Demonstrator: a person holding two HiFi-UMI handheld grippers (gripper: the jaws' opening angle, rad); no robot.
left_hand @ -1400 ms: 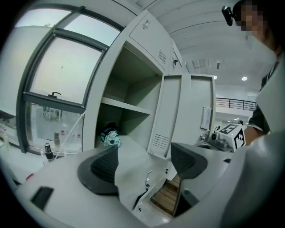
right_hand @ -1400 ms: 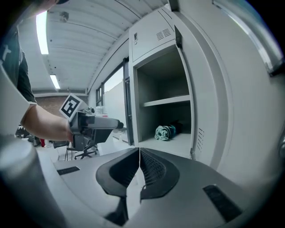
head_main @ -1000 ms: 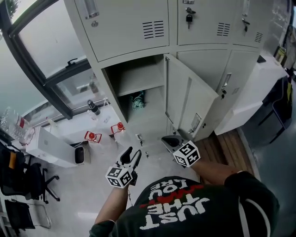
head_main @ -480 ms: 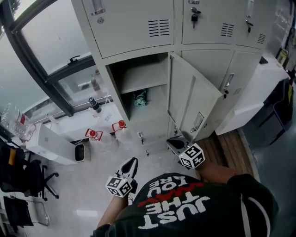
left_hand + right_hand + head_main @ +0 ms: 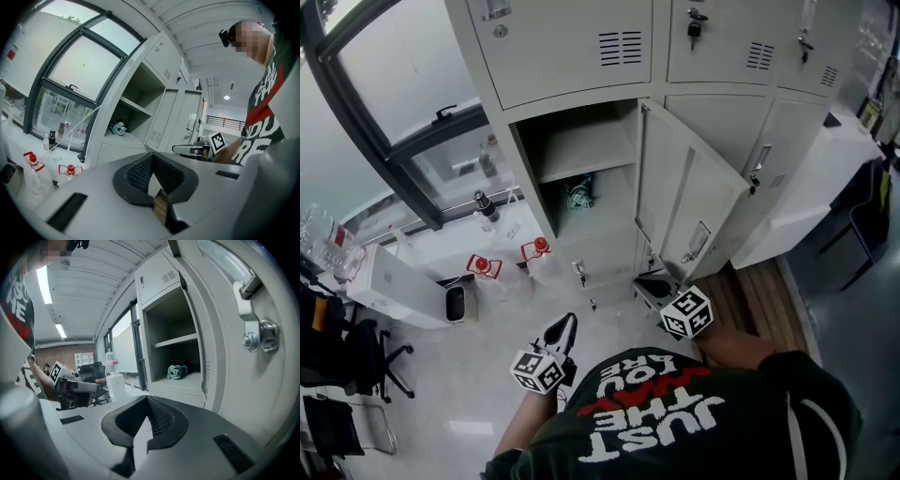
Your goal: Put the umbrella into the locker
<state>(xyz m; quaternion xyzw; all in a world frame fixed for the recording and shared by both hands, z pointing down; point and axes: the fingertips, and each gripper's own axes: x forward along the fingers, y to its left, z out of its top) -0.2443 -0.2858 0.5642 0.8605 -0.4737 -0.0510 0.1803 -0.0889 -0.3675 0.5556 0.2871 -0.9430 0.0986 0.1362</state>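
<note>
The teal folded umbrella (image 5: 579, 197) lies on the lower floor of the open locker compartment (image 5: 581, 155), under its shelf. It also shows in the left gripper view (image 5: 118, 127) and the right gripper view (image 5: 176, 371). The locker door (image 5: 684, 202) stands swung out to the right. My left gripper (image 5: 566, 326) hangs in front of the locker, well short of it; its jaws have just been closing and are now shut on nothing (image 5: 151, 157). My right gripper (image 5: 651, 284) sits near the door's lower edge, shut and empty (image 5: 147, 399).
Two red-capped spray bottles (image 5: 483, 265) (image 5: 538, 248) and a white box (image 5: 394, 286) stand on the low ledge left of the locker. An office chair (image 5: 347, 352) is at far left. A white cabinet (image 5: 811, 183) stands at right, with wooden flooring (image 5: 759, 300) beside it.
The left gripper's jaws went from open to shut with nothing between them, and it drew back toward the person. The right gripper barely shifted.
</note>
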